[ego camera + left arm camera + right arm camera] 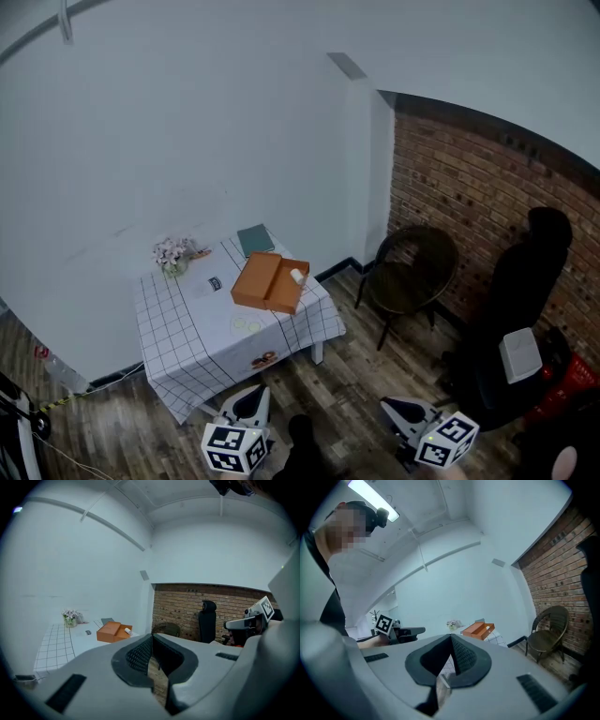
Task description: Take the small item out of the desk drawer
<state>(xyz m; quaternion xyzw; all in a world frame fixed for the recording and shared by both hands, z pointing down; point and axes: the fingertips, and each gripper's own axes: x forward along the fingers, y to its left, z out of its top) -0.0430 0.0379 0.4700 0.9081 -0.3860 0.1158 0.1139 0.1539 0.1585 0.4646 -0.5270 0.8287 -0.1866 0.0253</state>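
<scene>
An orange box (258, 279) lies open on the checked tablecloth of a small table (187, 347), with a small white item (297, 276) in its open half. The left gripper view shows the box (110, 631) and the white item (127, 630) far off to the left. In the right gripper view the box (478, 630) is small and distant. Both grippers are low in the head view, well short of the table: the left gripper (251, 398) and the right gripper (394, 408). The jaws of each meet at the tips, left (152, 637) and right (451, 637), with nothing between them.
A vase of flowers (172, 253) and a dark notebook (255, 240) sit at the table's back. A wicker chair (412, 272) stands by the brick wall (469, 187), with a black office chair (525, 291) to its right. Wood floor lies between me and the table.
</scene>
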